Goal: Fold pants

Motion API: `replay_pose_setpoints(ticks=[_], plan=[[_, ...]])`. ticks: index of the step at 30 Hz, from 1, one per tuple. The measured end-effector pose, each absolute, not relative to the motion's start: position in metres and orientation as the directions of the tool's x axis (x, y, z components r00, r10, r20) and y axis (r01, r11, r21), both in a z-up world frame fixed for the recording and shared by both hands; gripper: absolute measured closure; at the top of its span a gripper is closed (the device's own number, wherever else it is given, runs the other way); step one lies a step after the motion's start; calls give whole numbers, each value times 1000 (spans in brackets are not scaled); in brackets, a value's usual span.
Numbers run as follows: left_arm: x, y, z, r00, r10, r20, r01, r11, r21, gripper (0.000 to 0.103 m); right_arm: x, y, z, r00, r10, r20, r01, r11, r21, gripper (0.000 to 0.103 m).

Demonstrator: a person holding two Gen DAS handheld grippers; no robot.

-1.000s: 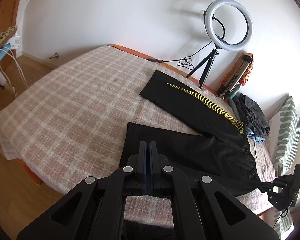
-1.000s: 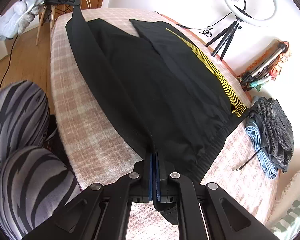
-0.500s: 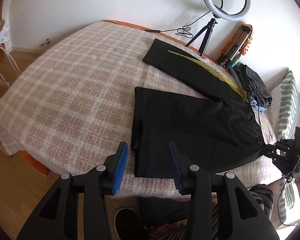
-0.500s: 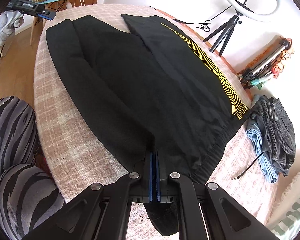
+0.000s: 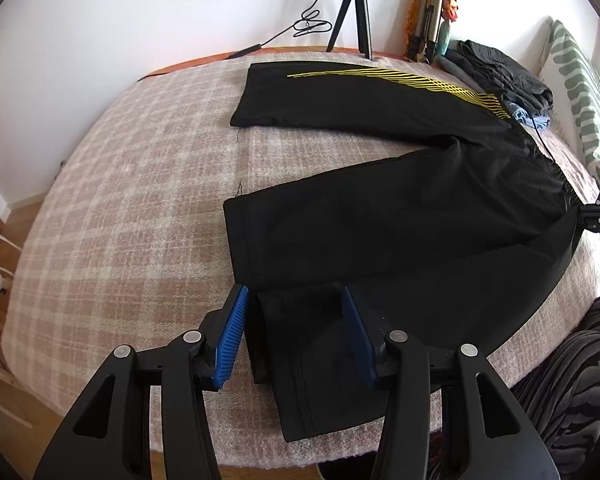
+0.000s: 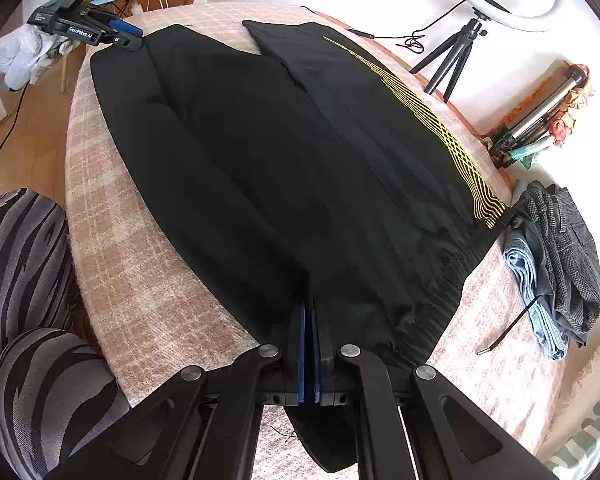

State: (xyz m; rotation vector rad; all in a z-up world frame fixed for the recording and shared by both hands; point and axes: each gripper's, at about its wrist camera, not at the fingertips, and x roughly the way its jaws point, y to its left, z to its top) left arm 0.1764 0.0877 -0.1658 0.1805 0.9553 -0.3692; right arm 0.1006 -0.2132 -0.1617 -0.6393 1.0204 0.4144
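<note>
Black pants (image 5: 380,224) with yellow stripes lie spread on a plaid bed (image 5: 132,200), legs apart. My left gripper (image 5: 296,312) is open, its blue pads either side of the near leg's folded cuff (image 5: 300,360) at the bed's front edge. It also shows in the right wrist view (image 6: 100,32) at the far cuff. My right gripper (image 6: 310,320) is shut on the pants' waistband (image 6: 428,312). It also shows in the left wrist view (image 5: 596,212) at the waist end. The pants (image 6: 300,160) stretch away from it.
A pile of folded clothes (image 6: 556,256) lies beside the waistband. A ring light on a tripod (image 6: 460,52) stands behind the bed. A striped pillow (image 5: 580,92) is at the right. The person's striped-trousered legs (image 6: 20,280) are at the front edge.
My left gripper has opened and let go of the near leg's cuff, which now lies on the bed. It moved along the front edge. My right gripper stays shut on the waistband.
</note>
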Motion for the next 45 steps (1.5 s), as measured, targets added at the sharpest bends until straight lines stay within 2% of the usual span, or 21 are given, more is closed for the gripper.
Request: replay_pose_setpoints(ticks=[2, 3, 4, 6, 8, 15, 19, 26, 33, 45], plan=[[174, 87, -169, 526, -225, -820, 390, 921, -2, 56, 102, -213, -163, 469, 25, -883, -595, 747, -295, 103], [173, 88, -169, 531, -232, -815, 389, 921, -8, 60, 102, -212, -164, 467, 24, -884, -595, 748, -294, 103], [171, 88, -169, 533, -242, -811, 390, 921, -18, 74, 103, -212, -165, 466, 23, -884, -594, 749, -294, 103], [167, 87, -168, 550, -239, -800, 388, 922, -9, 94, 103, -212, -165, 466, 22, -885, -589, 753, -291, 103], [160, 86, -166, 559, -247, -792, 394, 919, -8, 99, 102, -213, -164, 469, 20, -883, -584, 757, -293, 103], [137, 92, -145, 641, -257, -723, 378, 926, 6, 99, 91, -214, -152, 495, 20, -868, -559, 773, -301, 103], [132, 101, -123, 678, -301, -670, 347, 935, -69, 100, 86, -211, -141, 525, 9, -851, -540, 776, -325, 103], [145, 87, -80, 765, -281, -579, 319, 947, -38, 100, 88, -210, -107, 612, -17, -791, -484, 783, -391, 103], [189, 81, -50, 811, -281, -513, 288, 955, -68, 100, 121, -216, -69, 673, -32, -739, -435, 791, -430, 103], [305, 50, -41, 836, -252, -487, 251, 966, -68, 101, 230, -226, -55, 707, -105, -699, -372, 786, -494, 103]])
